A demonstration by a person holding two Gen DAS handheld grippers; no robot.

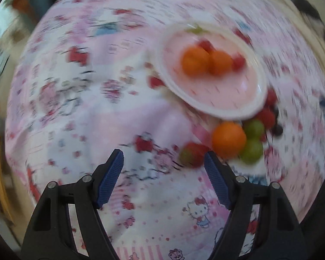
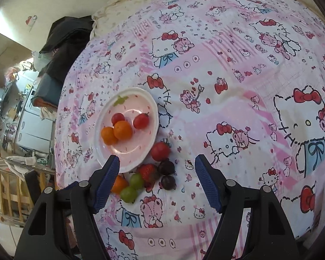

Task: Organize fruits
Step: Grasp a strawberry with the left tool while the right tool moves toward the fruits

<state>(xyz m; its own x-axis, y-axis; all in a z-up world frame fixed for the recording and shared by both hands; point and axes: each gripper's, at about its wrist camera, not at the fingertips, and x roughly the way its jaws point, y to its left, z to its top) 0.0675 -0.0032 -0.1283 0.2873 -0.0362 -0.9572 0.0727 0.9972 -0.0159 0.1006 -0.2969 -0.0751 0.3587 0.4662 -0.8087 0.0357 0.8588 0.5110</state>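
Both left gripper (image 1: 163,164) and right gripper (image 2: 157,173) released, nothing between jaws; round pink white-rimmed plastic plate (image 2: 101,117) holding oranges and cherry tomatoes ahead of right jaws, loose red strawberry (image 2: 148,172) and green grapes (image 2: 133,187) near left fingertip

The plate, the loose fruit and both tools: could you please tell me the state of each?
plate: upright, holds two oranges and two small red fruits
strawberry: loose on the bedsheet
green grapes: loose beside the plate
left tool: open, empty
right tool: open, empty
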